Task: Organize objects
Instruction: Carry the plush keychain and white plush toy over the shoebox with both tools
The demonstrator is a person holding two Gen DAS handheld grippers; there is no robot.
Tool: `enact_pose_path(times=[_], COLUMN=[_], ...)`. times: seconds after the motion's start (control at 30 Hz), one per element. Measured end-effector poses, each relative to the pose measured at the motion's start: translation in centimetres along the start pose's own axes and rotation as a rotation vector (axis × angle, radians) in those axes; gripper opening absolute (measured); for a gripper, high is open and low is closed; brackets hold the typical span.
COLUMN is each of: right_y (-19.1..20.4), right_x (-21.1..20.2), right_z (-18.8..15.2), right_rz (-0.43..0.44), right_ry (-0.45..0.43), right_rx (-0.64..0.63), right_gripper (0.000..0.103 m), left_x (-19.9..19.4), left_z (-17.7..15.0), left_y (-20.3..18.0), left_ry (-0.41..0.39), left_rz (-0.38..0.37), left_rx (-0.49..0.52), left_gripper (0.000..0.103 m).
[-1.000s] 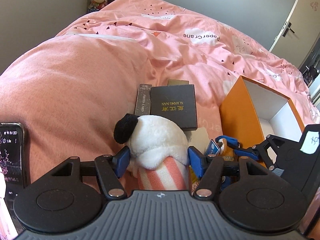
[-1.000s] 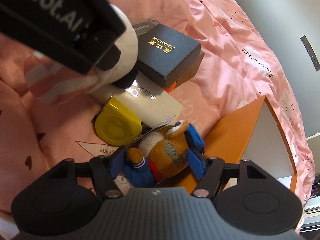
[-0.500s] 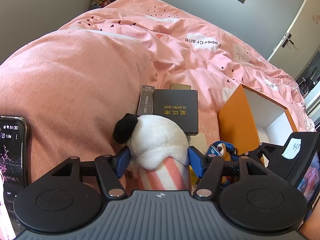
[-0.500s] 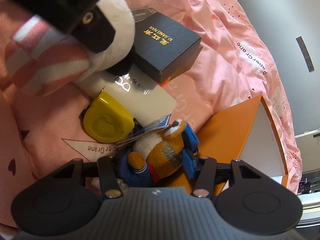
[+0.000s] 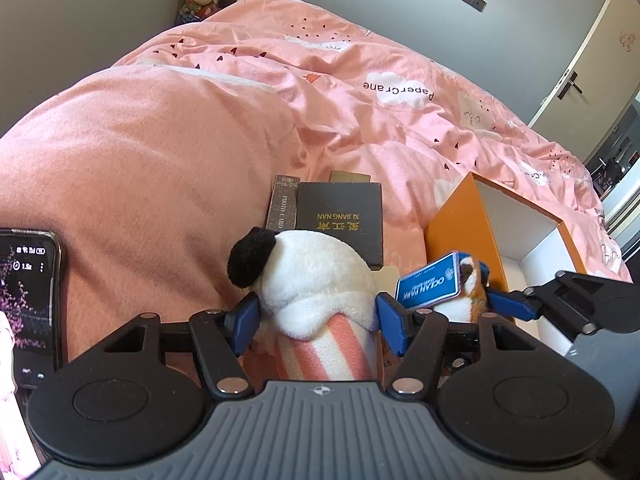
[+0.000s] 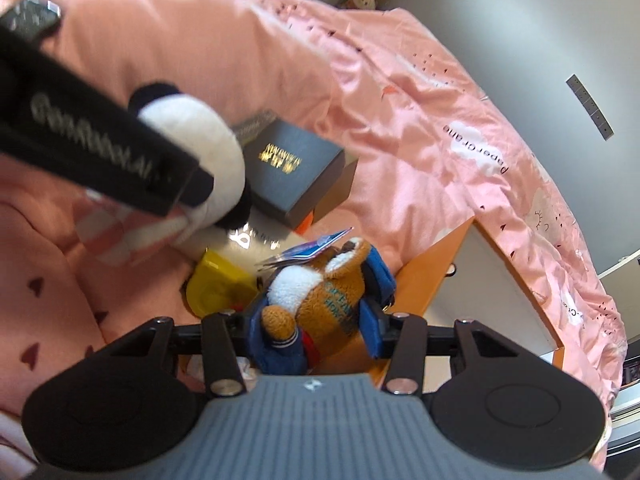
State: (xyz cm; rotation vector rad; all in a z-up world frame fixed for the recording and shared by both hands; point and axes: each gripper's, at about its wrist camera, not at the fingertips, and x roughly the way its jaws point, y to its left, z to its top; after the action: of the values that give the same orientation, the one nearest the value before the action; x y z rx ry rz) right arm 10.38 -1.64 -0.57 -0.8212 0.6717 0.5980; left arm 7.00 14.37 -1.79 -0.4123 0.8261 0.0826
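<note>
Left gripper [image 5: 316, 314]: blue pads clamped on both sides of a white plush toy [image 5: 312, 280] with a black ear and pink-striped body, held above the pink bedding [image 5: 168, 152].
Right gripper [image 6: 314, 330]: jaws have just been closing – pads now pressed on a small brown teddy bear [image 6: 320, 300] with a blue tag, lifted off the bed.
Orange box [image 5: 460, 224]: open, white inside, just beside the bear.
Nearby: a dark gift box [image 5: 340, 216] and a yellow tape measure [image 6: 216, 292] – both lying on the bedding.
</note>
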Motion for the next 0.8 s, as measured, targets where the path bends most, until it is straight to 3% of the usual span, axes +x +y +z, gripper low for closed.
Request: enact_pose_path(times=[0.43,0.8], right_y=[-7.0,-11.3], right_x=[-6.6,-9.9], right_z=[-1.4,-5.7], right_rz=[0.118,0.057], right_ry=[-0.151,-0.138], right_rx=[0.183,0.287], right_gripper=[0.049,0.050], left_x=[-2.8,-3.7], left_z=[0.7,1.1], left_y=[-4.3,-10.4], left_ry=[-0.053,-0.078], left_rz=[-0.097,-0.238], left_rx=[0.079,0.188], left_gripper=[0.072,0.072])
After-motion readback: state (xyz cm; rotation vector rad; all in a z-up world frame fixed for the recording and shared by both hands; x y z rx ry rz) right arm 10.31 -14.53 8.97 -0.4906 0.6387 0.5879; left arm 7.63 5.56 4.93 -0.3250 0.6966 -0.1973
